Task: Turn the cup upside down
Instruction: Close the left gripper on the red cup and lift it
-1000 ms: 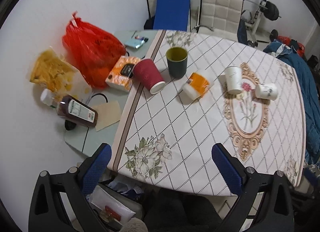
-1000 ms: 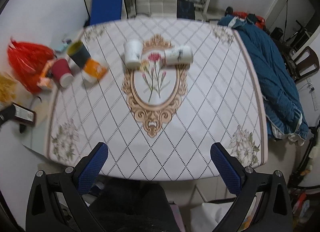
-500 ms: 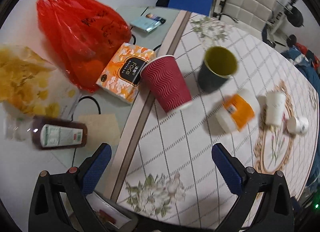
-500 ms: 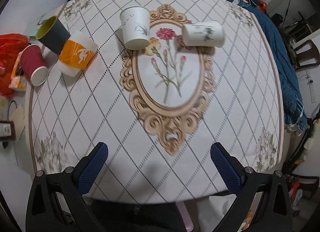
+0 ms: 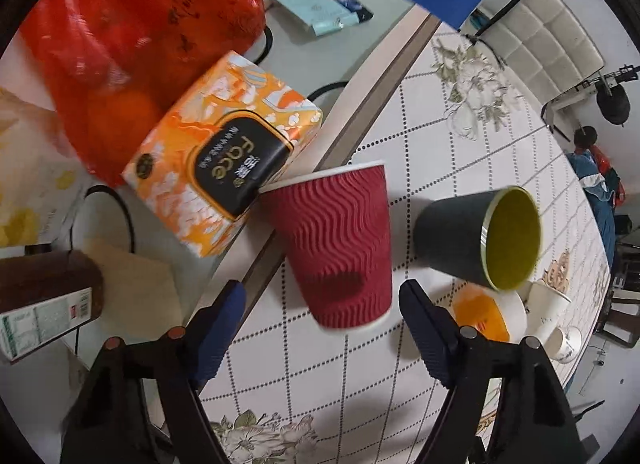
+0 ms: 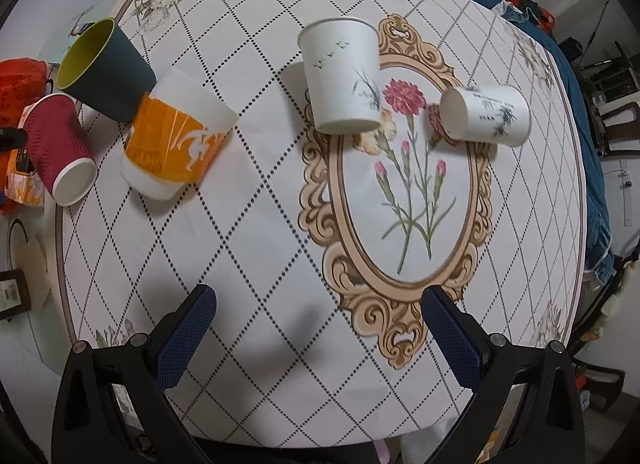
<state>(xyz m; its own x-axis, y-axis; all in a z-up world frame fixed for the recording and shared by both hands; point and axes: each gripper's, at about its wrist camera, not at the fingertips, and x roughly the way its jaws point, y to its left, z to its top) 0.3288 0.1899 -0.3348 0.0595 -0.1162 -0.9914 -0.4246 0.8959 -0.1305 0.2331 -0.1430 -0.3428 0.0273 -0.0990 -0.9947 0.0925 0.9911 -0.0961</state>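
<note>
A ribbed red paper cup (image 5: 338, 244) stands on the table near its left edge. My left gripper (image 5: 322, 306) is open, its blue pads on either side of the cup's near end, not touching. A dark cup with a yellow-green inside (image 5: 478, 238) stands upright just right of it. In the right wrist view the red cup (image 6: 60, 148), the dark cup (image 6: 104, 70), an orange and white cup (image 6: 176, 140), a white cup (image 6: 344, 76) and a small white cup on its side (image 6: 486, 114) are spread across the table. My right gripper (image 6: 318, 314) is open and empty above the table's near part.
An orange tissue box (image 5: 224, 152) touches the red cup's far side. A red plastic bag (image 5: 132, 36), a brown bottle (image 5: 44, 296) and a booklet (image 5: 320, 8) lie on the side table to the left. Chairs (image 5: 540, 44) stand behind the table (image 6: 248, 248).
My left gripper has moved forward and down to the red cup, which now sits between its open fingers. My right gripper has moved closer to the table.
</note>
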